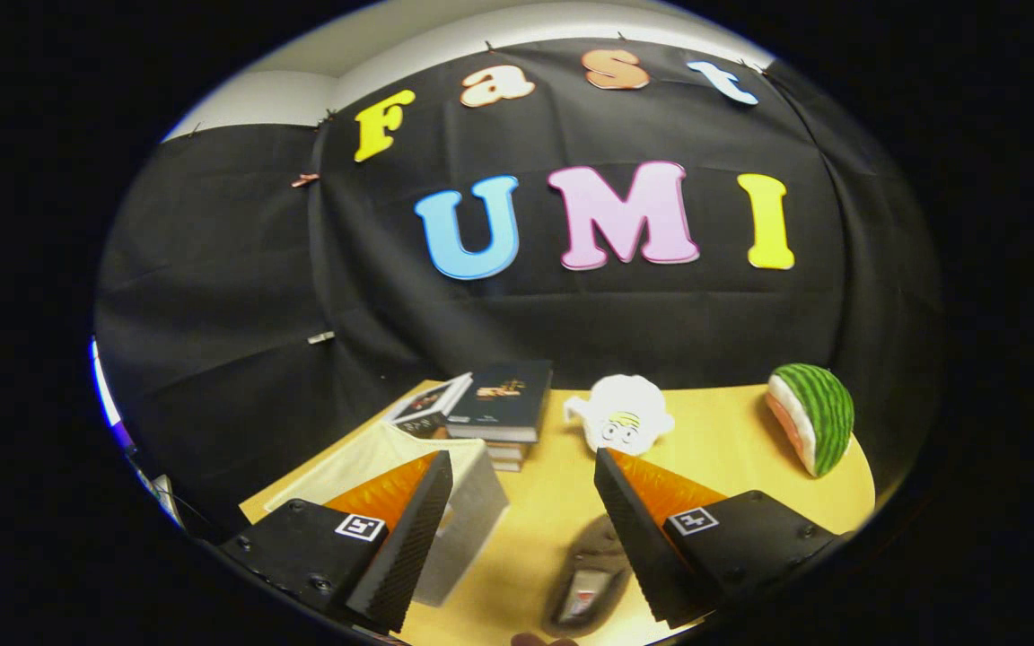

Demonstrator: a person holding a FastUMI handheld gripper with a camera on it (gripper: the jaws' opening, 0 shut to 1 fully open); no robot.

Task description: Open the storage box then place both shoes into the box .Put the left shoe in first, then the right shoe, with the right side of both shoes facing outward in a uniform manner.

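My gripper (pixel 524 467) is open and holds nothing, raised above the yellow table (pixel 723 431). A pale translucent storage box (pixel 468 511) sits under and just beyond the left finger (pixel 414 529); part of it is hidden by that finger, and I cannot tell if its lid is up. A dark shoe (pixel 591 579) lies low between the fingers, close beside the right finger (pixel 647 538), which covers part of it. Its pale insole faces up.
A stack of dark books (pixel 499 408) lies at the table's far side beyond the box. A white plush toy (pixel 622 414) sits beyond the right finger. A watermelon-slice toy (pixel 811 414) stands near the table's far right edge. Black cloth wall behind.
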